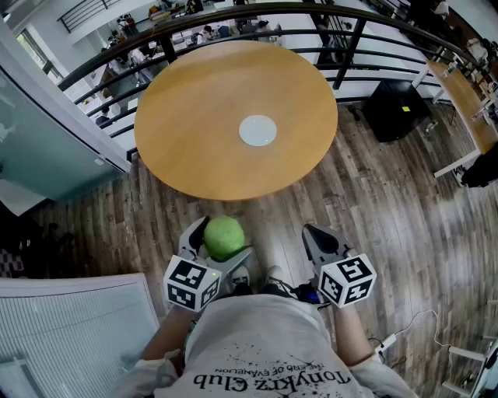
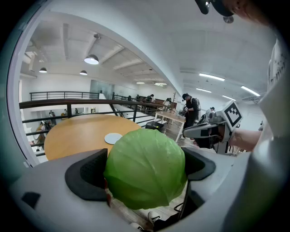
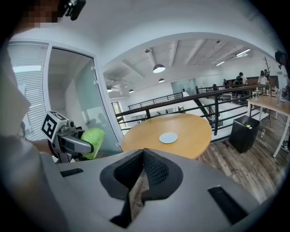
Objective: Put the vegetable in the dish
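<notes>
Jaws of our left gripper (image 1: 221, 242) stand as wide as they go, and they press on both sides of a round green cabbage (image 2: 146, 168). It fills the whole gap between the dark pads (image 2: 88, 174) and bulges out above and below them. We hold it in the air close to our body, over the wooden floor (image 1: 389, 210) and just short of the near edge of the round table (image 1: 194, 101). The cabbage touches nothing but the gripper. The dish (image 1: 257, 130), a small pale round plate, lies flat near the middle of the table, well apart from the cabbage and straight ahead of it. Our right gripper (image 1: 317, 237) hangs beside the left one at about the same height, near it but not touching. Its jaws are closed together with nothing between them, and in the right gripper view they point toward the table and the dish. Below both grippers we see our own pale shirt (image 1: 264, 350) with dark print. Beyond the table runs a dark railing (image 1: 233, 19), and a black box (image 1: 397, 109) stands on the floor to the table's right.
</notes>
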### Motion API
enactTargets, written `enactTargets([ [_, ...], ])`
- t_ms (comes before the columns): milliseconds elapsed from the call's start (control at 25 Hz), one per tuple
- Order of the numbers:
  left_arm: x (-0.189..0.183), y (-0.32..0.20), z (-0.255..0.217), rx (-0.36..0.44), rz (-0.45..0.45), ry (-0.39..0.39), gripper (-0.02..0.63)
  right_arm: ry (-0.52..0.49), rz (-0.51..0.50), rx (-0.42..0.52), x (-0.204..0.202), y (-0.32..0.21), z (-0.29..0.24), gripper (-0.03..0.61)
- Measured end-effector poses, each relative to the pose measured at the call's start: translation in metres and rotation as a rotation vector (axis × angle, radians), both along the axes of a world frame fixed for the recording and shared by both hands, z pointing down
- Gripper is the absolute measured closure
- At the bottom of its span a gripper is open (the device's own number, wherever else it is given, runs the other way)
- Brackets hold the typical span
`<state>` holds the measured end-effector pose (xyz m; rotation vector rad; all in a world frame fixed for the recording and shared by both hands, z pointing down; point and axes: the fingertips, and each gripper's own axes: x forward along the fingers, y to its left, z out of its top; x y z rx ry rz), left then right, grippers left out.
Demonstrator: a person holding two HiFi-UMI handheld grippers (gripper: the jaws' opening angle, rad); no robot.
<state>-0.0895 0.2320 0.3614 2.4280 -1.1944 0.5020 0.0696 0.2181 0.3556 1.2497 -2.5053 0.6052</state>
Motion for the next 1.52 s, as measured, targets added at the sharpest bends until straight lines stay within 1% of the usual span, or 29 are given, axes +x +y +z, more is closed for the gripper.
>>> enactTargets([
  [440, -0.005, -0.003, -0.002, -0.005, 0.000, -0.009, 0.114, 0.003, -0.027, -0.002, -0.011, -0.001, -0.001, 0.562],
  [600, -0.008, -0.004, -0.002, -0.005, 0.002, -0.006, 0.115, -0.018, 0.005, 0.010, -0.011, -0.006, -0.004, 0.562],
  [760, -0.014, -0.006, -0.001, -0.007, 0.004, -0.002, 0.115, -0.009, 0.022, 0.010, -0.014, -0.007, -0.003, 0.563],
  [1160, -0.045, -0.006, -0.007, 0.010, 0.043, 0.023, 0.115, 0.001, 0.101, 0.023, -0.032, -0.013, -0.013, 0.561],
  [1360, -0.065, -0.006, -0.004, 0.012, 0.056, 0.022, 0.115, 0.003, 0.132, 0.039, -0.046, -0.013, -0.015, 0.562],
  [1520, -0.072, -0.009, -0.001, 0.007, 0.063, 0.022, 0.115, 0.006, 0.147, 0.035, -0.049, -0.011, -0.013, 0.561],
])
